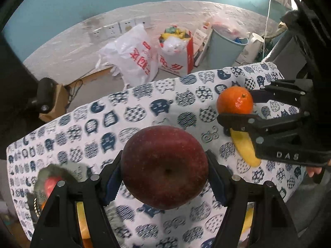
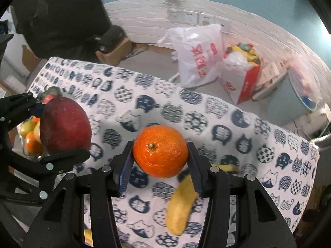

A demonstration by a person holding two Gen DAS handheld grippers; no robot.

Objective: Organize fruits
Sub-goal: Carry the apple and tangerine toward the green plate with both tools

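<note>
A dark red apple (image 1: 164,167) hangs above the cat-print tablecloth (image 1: 144,111), and my left gripper (image 1: 164,177) is shut on its sides. The same apple (image 2: 65,126) and the left gripper's fingers (image 2: 62,159) show at the left of the right wrist view. My right gripper (image 2: 160,163) is shut on an orange mandarin (image 2: 160,150), also held above the cloth. From the left wrist view the mandarin (image 1: 234,101) sits between the right gripper's black fingers (image 1: 238,121). A yellow banana (image 2: 181,204) (image 1: 245,148) lies on the cloth under the right gripper.
A bowl of mixed fruit (image 2: 31,138) (image 1: 48,183) stands at the table's left end. Beyond the far table edge on the floor are a white plastic bag (image 1: 132,55), a red-and-white box (image 1: 175,49), a blue bin (image 1: 225,49) and a white kettle (image 1: 253,47).
</note>
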